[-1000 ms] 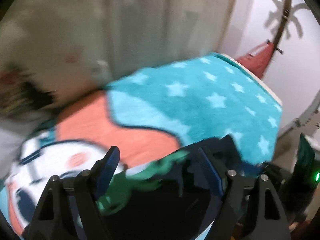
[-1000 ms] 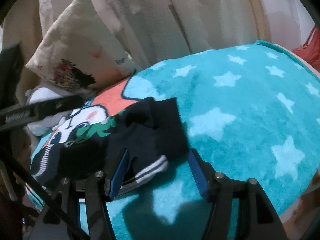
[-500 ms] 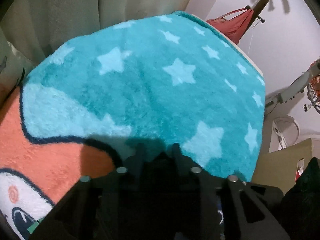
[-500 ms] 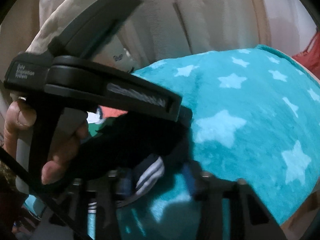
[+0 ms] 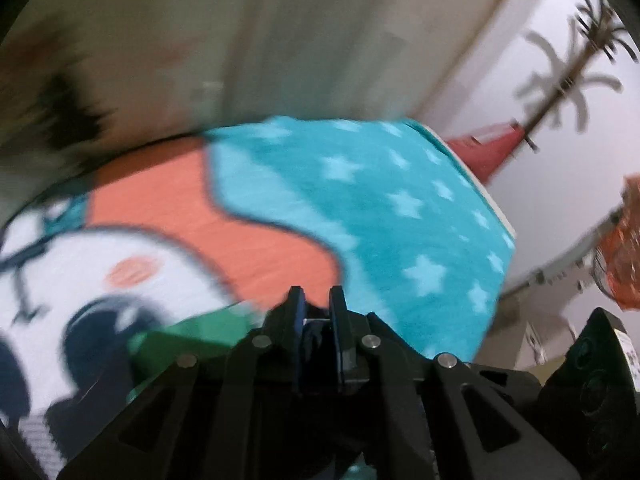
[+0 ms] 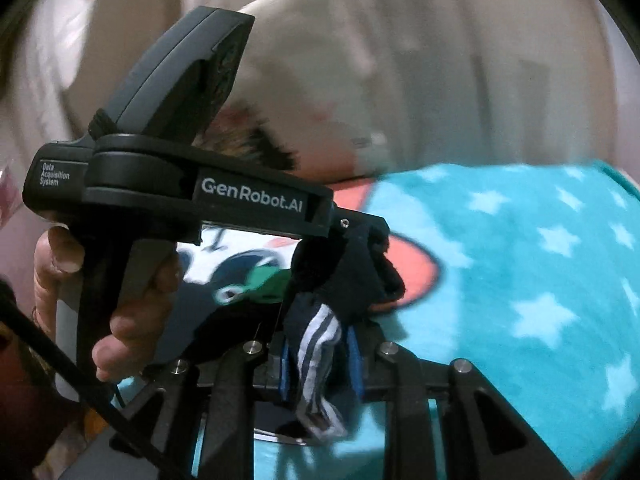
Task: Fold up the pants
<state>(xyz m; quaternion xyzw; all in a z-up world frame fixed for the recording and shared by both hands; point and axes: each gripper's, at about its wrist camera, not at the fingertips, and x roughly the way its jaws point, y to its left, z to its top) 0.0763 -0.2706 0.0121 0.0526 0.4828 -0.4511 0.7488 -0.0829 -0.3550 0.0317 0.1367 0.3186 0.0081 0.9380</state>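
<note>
My left gripper (image 5: 316,312) and right gripper (image 6: 320,356) both pinch dark navy white-striped fabric pants (image 6: 320,344), bunched above teal star-print fleece blanket (image 6: 520,280). No fold visible yet; folding remains.

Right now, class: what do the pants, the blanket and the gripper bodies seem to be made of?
Pants: soft dark knit, probably jersey, since it bunches limply and has woven white stripes. Blanket: plush fleece, judging by its fuzzy matte pile. Left gripper and right gripper: apparently matte black moulded plastic with metal screws; blue pads, perhaps rubber.
</note>
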